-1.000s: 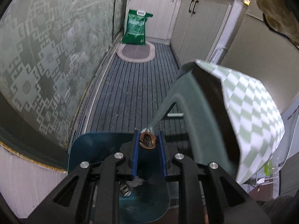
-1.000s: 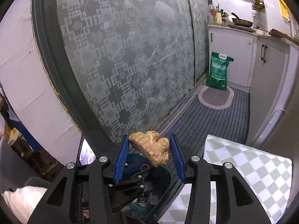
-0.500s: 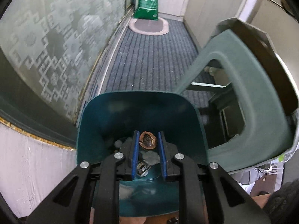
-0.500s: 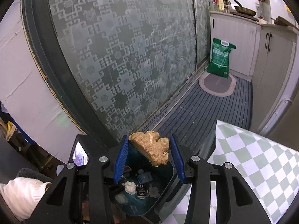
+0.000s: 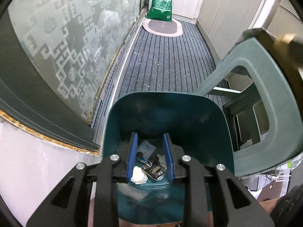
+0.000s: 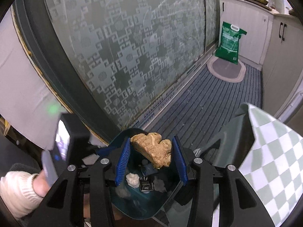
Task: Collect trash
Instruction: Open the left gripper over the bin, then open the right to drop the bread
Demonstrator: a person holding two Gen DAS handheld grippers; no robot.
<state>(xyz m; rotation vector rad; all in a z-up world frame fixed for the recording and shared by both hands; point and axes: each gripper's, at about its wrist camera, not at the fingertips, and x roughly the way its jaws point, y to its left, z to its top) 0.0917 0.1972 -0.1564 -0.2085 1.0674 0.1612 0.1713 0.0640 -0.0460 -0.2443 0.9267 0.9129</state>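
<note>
Both pitched steeply downward over the dark teal plastic bin (image 5: 170, 113), the left hand-held gripper (image 5: 149, 157) is opening, released, while the right hand-held gripper (image 6: 151, 162) grasps a knobbly tan ginger root (image 6: 153, 151).

Bin (image 5: 170, 113) mouth open upward, unobstructed from above; high back wall closes far side. Left gripper (image 5: 150, 157) sits inside mouth, jaws opening, nothing between pads; scraps on bin floor below: paper wad (image 5: 139, 176), dark wrapper (image 5: 154, 169). Right gripper (image 6: 151, 157) w/ ginger (image 6: 153, 152) held between pads hangs above same mouth, near rim. Left of bin: patterned glass door (image 5: 66, 43) & its frame, close by, no passage. Right: green table leg (image 5: 265, 87) under checked cloth (image 6: 274, 160) crowds bin's side. Beyond the bin: striped floor mat (image 5: 166, 62) lies clear as far as green sack (image 5: 161, 5).
</note>
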